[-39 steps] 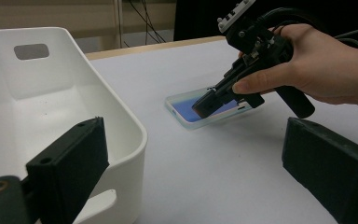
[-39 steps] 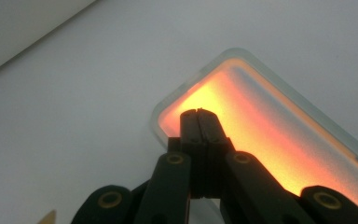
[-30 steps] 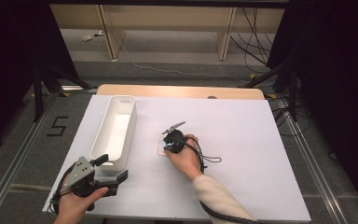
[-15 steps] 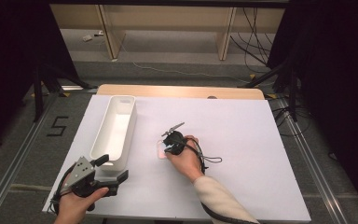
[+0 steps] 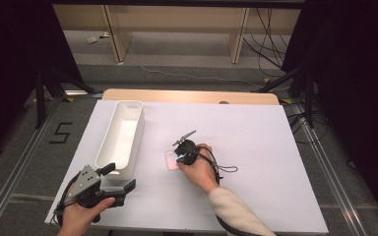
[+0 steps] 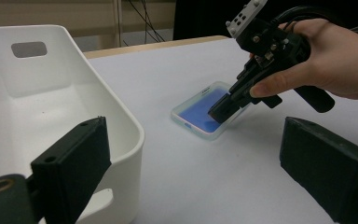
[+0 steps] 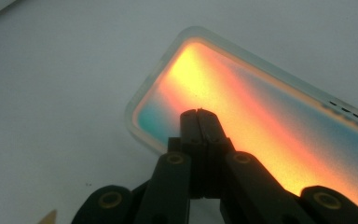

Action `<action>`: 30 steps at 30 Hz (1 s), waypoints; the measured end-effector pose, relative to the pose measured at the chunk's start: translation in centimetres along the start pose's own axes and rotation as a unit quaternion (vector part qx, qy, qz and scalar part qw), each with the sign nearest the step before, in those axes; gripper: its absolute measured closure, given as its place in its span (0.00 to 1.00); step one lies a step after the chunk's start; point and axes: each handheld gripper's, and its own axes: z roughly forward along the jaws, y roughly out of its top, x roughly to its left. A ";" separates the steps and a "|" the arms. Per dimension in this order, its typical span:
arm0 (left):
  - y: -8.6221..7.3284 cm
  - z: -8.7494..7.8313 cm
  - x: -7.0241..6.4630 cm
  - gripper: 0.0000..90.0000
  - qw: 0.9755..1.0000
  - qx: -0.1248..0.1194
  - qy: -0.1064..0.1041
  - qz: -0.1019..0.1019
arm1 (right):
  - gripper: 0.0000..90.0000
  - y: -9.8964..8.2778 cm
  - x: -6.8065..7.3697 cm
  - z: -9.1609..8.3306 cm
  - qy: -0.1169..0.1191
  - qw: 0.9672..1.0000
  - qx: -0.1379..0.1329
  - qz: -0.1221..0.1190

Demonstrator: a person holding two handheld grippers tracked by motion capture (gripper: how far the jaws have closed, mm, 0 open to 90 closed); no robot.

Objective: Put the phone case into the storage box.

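Jaws pressed together over a phone case

Closed tips of the right gripper [image 7: 198, 113] are seen over the near end of a flat, translucent rectangular phone case [image 7: 261, 116] with a colourful inner face, which lies on the white tabletop [image 5: 256, 137]. In the right gripper view the two black jaws stand pressed together with nothing between them, their tips above the orange-and-teal inside of the case, just within its pale rim. In the left gripper view the same tips are seen angled down onto the case [image 6: 200, 112], which there looks blue; whether they rest on it cannot be told. The case is placed near the middle of the tabletop, just right of a long white plastic bin [image 5: 123, 135] and apart from it. The left gripper [image 5: 120, 179] is held at the near end of that bin, its jaws spread wide and empty, one jaw in front of the bin's rounded corner.
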 end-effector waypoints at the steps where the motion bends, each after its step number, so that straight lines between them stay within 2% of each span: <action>1: 0.0 0.0 0.0 0.09 1.000 0.000 0.000 0.000 | 1.00 -0.1 0.0 -0.1 0.000 1.000 -0.001 0.000; 3: 0.0 -0.1 -0.2 0.09 1.000 0.006 0.006 -0.008 | 1.00 -0.2 -0.1 -0.1 -0.001 1.000 -0.001 0.001; 7: 0.0 0.0 -0.2 0.09 1.000 0.006 0.004 -0.002 | 1.00 -0.4 -0.1 -0.3 -0.001 1.000 0.002 0.000; 13: 0.0 0.0 -0.2 0.10 1.000 0.006 0.007 -0.008 | 1.00 -0.7 -0.2 -0.6 -0.002 1.000 0.008 -0.001; 28: 0.0 0.0 -0.1 0.11 1.000 0.000 0.002 -0.003 | 1.00 -1.4 -0.4 -1.1 -0.004 1.000 0.009 -0.007; 29: 0.0 -0.1 -0.3 0.11 1.000 0.005 0.008 -0.013 | 1.00 -1.4 -0.4 -1.1 -0.005 1.000 0.010 -0.006; 30: 0.0 -0.1 -0.2 0.11 1.000 0.004 0.007 -0.009 | 1.00 -1.5 -0.4 -1.1 -0.005 1.000 0.011 -0.004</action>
